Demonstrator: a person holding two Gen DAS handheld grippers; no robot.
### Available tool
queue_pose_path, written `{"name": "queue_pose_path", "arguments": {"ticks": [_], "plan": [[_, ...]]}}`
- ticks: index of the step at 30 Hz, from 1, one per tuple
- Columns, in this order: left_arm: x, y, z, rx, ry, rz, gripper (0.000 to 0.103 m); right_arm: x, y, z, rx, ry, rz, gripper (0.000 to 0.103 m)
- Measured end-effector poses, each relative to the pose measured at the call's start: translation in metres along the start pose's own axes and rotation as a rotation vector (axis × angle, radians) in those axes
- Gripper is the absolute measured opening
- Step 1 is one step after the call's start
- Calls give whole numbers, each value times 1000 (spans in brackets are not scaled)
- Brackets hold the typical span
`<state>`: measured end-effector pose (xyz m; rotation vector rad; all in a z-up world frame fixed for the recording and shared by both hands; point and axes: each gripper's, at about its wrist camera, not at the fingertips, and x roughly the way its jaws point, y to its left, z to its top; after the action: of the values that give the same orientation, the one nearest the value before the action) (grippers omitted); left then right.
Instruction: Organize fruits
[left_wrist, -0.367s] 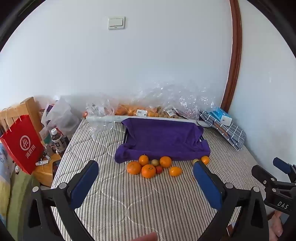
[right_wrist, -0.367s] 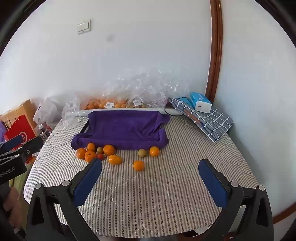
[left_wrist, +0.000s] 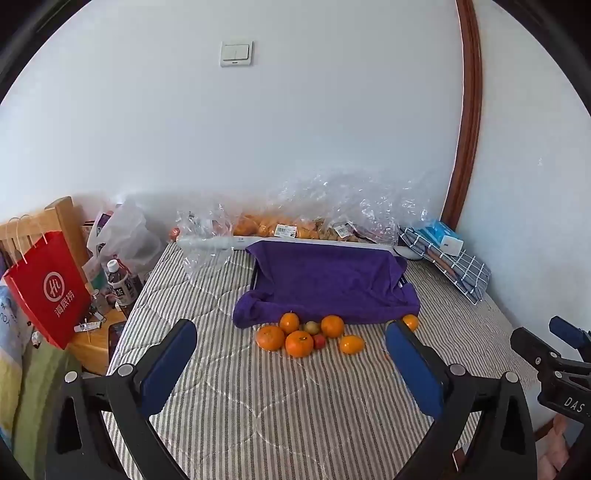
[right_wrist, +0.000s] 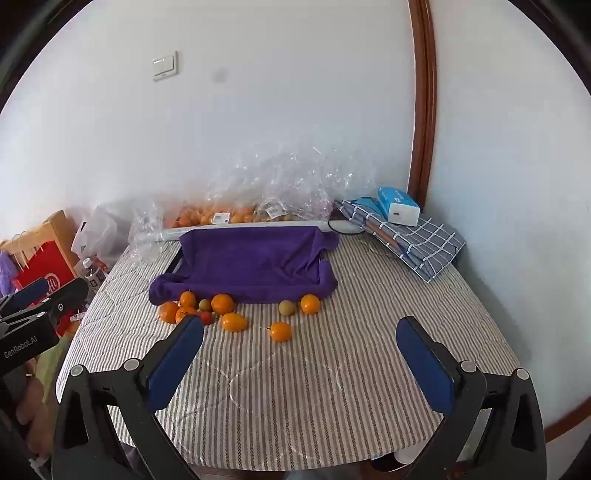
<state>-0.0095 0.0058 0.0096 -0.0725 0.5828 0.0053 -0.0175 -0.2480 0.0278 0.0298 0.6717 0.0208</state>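
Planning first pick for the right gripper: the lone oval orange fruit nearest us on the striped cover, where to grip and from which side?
Grip the oval orange fruit across its short middle, coming from above. It lies on its side, apart from its neighbours, so the open right gripper likely has room for both fingers.

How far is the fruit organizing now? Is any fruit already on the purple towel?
Nothing looks done yet: the purple towel holds no fruit. The loose fruits lie on the striped cover in front of it, most in one cluster, three more to its right. Nothing is in hand: the left claw and the right claw are both open and empty, short of the fruit. All the picking and placing is left.
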Motion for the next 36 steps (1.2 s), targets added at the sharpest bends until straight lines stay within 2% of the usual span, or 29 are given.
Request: {"name": "queue_pose_path", "arguments": {"ticks": [12, 36], "plan": [[-3, 0, -3, -30, 1, -13, 103, -1, 6, -11, 13, -18, 13, 103], [-2, 0, -2, -22, 4, -4, 103, 2, 4, -17, 36, -10, 15, 103]]}}
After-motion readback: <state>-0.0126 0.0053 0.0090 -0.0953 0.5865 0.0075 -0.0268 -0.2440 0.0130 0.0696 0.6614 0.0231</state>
